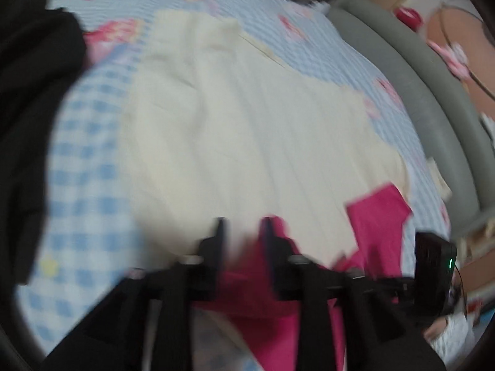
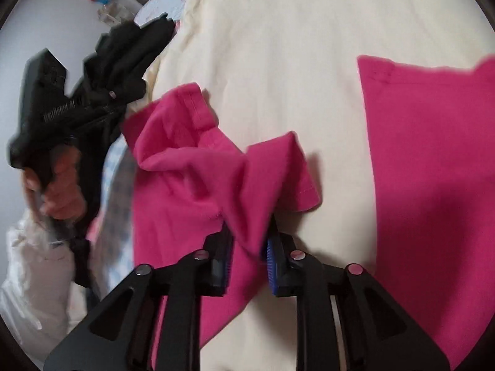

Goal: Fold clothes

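A magenta garment (image 2: 191, 167) of smooth woven cloth, hemmed with visible stitching, lay bunched and partly lifted over a cream garment (image 2: 278, 61) spread flat with soft creases. A flat, straight-edged portion of the magenta cloth rested on the cream fabric to the right. The right gripper (image 2: 247, 241), black with ribbed blue pads (image 2: 272, 262), had its jaws clamped on a fold of the magenta garment. The left gripper (image 1: 243, 232), blurred in the left wrist view, showed its fingers set narrowly apart with magenta cloth around them; whether they pinched it could not be told. A hand (image 2: 60, 185) with a white sleeve (image 2: 34, 278) gripped its black handle. Beneath lay a bedspread (image 1: 86, 160) checked in blue and white, beside a rumpled black garment (image 1: 27, 92).
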